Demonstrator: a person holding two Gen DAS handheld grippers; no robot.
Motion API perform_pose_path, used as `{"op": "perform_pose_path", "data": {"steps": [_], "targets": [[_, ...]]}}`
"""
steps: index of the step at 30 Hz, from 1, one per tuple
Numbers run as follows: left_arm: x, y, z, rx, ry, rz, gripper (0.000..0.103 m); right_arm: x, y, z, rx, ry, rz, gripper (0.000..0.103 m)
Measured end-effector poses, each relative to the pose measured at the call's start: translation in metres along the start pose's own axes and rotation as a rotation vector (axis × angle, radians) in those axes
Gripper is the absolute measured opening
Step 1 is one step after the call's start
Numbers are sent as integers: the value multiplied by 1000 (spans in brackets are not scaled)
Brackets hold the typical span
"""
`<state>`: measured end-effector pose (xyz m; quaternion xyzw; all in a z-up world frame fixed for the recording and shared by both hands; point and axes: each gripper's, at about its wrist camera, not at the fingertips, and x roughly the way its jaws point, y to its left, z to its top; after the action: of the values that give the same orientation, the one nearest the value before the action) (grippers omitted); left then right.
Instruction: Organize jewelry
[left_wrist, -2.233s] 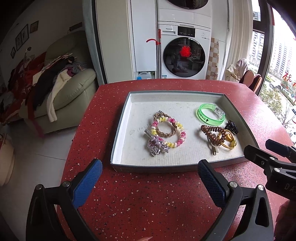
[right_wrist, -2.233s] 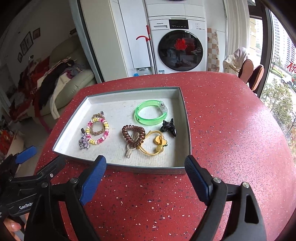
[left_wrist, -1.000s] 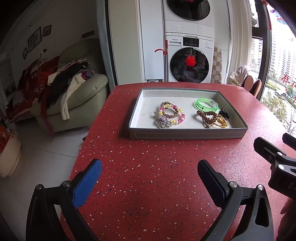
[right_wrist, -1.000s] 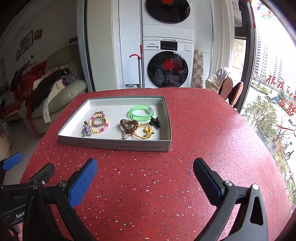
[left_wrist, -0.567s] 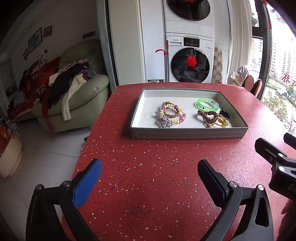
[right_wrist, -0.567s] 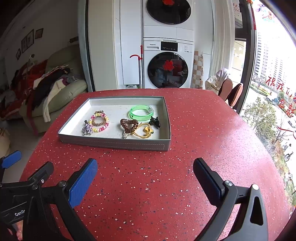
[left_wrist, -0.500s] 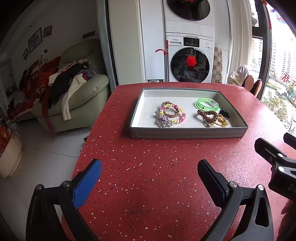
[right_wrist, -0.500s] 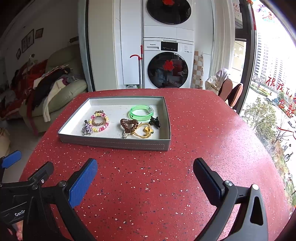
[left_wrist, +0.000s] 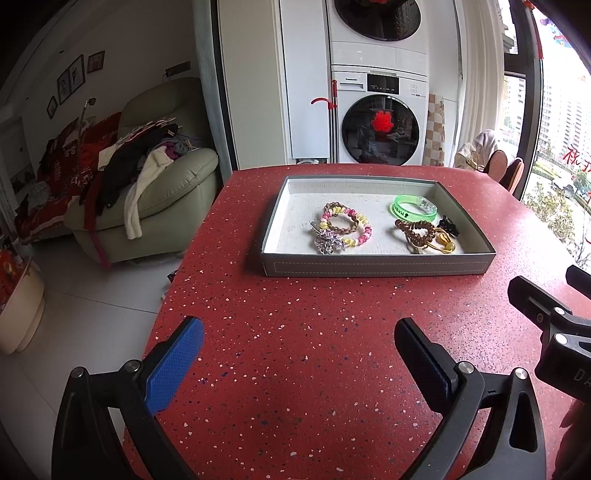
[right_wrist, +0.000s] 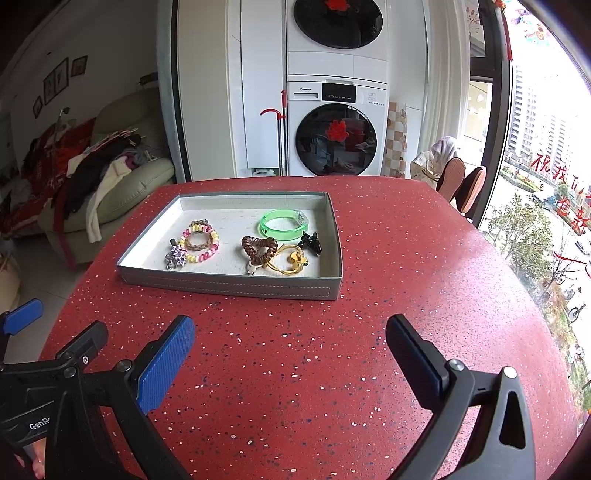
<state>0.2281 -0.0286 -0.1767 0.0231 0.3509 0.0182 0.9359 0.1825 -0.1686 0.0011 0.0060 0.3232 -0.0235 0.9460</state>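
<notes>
A grey tray (left_wrist: 376, 265) (right_wrist: 236, 286) sits on the red speckled table (left_wrist: 295, 350). In it lie a pink-yellow beaded bracelet (left_wrist: 364, 233) (right_wrist: 207, 254), a silver star clip (left_wrist: 328, 240), a green bangle (left_wrist: 413, 207) (right_wrist: 282, 224), a brown coil hair tie (left_wrist: 415, 232) (right_wrist: 259, 249), a yellow hair tie (right_wrist: 293, 263) and a black claw clip (left_wrist: 448, 225) (right_wrist: 310, 242). My left gripper (left_wrist: 299, 354) is open and empty, well short of the tray. My right gripper (right_wrist: 290, 350) is open and empty, also short of the tray.
A green sofa (left_wrist: 162, 199) piled with clothes stands left of the table. Stacked washing machines (left_wrist: 376, 122) stand behind it. Chairs (right_wrist: 461, 184) and a window are at the right. The table's left edge drops to a tiled floor (left_wrist: 92, 314).
Both grippers have pulled back from the tray, which was close below them and now lies farther off. In the last half second almost nothing has moved.
</notes>
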Motion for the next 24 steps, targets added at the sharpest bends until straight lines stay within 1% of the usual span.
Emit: {"op": "perform_pose_path", "data": {"steps": [24], "targets": [[0, 1, -3, -4, 7, 2, 103, 0, 0, 0, 2, 1, -1, 103]]}}
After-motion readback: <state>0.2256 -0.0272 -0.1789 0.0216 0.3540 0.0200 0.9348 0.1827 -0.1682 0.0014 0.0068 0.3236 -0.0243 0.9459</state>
